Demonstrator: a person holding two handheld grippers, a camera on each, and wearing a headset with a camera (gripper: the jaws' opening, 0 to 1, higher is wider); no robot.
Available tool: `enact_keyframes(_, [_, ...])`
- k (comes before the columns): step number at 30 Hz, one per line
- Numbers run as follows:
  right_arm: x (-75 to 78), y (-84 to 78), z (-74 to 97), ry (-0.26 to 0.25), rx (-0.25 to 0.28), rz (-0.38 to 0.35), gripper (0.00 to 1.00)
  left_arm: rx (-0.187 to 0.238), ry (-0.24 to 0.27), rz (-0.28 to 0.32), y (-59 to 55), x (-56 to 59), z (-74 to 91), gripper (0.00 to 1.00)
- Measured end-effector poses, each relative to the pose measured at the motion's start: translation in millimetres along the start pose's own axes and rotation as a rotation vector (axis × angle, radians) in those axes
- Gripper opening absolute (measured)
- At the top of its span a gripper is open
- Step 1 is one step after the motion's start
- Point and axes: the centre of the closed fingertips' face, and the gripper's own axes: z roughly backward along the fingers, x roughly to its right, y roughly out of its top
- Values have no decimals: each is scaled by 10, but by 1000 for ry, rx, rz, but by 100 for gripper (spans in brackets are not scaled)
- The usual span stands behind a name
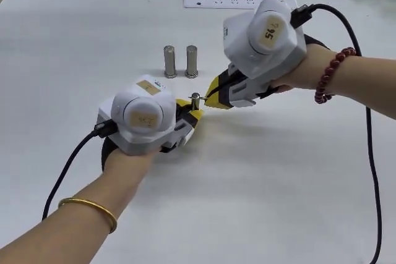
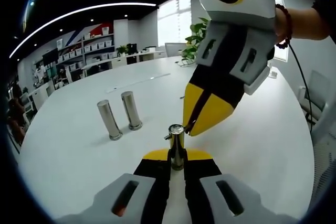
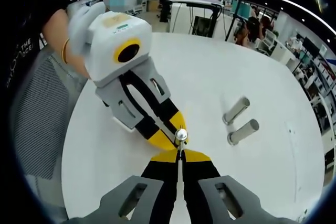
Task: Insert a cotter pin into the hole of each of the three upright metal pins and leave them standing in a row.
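Your left claw (image 2: 177, 157) clamps pin (image 2: 176, 141) low; right claw (image 3: 180, 157) pinches cotter (image 1: 203, 97) beside its head. Cotter's probably thin and bendy, so grip it short.

Brushed bright steel on the metal pin (image 2: 176, 142) between the left gripper's (image 2: 177, 157) jaws, its cap glinting. Those jaw tips are matt yellow plastic over black, and the shell behind is smooth pale-grey plastic with a slight sheen. Same on the right gripper (image 1: 213, 98). At its tips sits the cotter pin (image 1: 202, 97), thin bare wire, finish too fine to judge. Beyond both grippers, two more pins (image 1: 170, 61), satin metal. The table (image 1: 278, 183) beneath is white, smooth, matt. Behind the right gripper, glossy dark-red beads (image 1: 331, 71); behind the left, a polished gold-coloured bangle (image 1: 93, 203).
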Motion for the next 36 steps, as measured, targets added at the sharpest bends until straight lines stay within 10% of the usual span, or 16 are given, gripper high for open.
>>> enact_keyframes(11, [29,64,39,-36,17,-39,16,6,12,0,-1,-4,-3,6])
enact_keyframes(36, [-14,-11,90,-37,-6,-66,0,14,33,18,-2,-5,-4,6])
